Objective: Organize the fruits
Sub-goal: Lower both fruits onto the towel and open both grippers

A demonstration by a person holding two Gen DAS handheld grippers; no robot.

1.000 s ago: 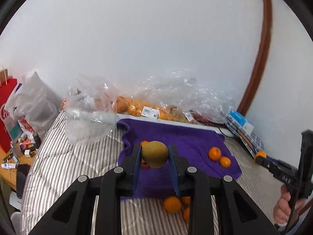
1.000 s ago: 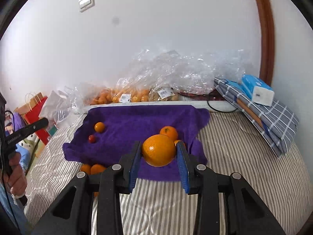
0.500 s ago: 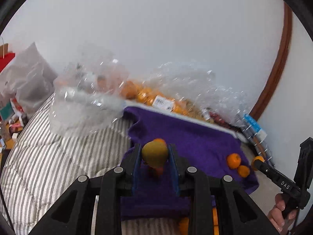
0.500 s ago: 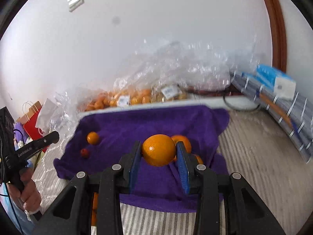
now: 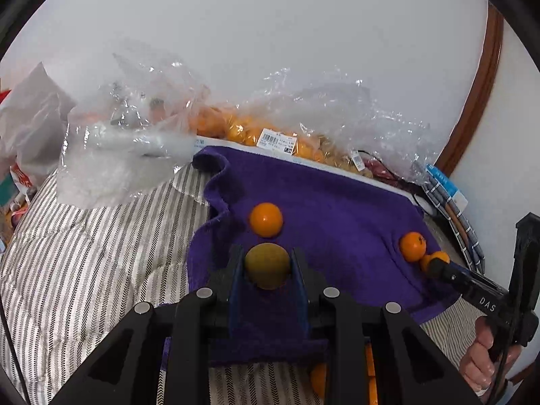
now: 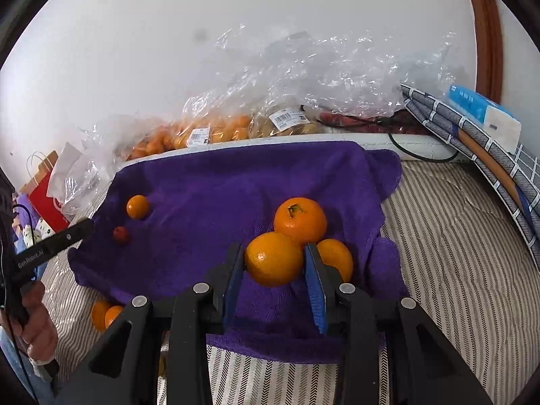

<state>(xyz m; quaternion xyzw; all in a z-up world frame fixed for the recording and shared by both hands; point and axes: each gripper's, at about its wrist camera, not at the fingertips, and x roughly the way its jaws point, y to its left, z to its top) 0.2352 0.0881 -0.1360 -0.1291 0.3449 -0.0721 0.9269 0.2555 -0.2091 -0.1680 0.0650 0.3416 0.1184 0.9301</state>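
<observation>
Both grippers tilt downward over the purple towel [image 6: 209,182]. The left gripper [image 5: 267,270] pinches a greenish-brown fruit [image 5: 267,265], a small orange [image 5: 266,219] at its 12 o'clock. The right gripper [image 6: 275,263] pinches an orange [image 6: 273,258], two oranges [image 6: 300,219] touching it around 1 o'clock

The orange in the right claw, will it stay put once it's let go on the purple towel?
Probably mostly. The orange is round, so apt to roll, but the purple towel looks soft and napped, and two oranges sit just behind it, likely stopping it.
</observation>
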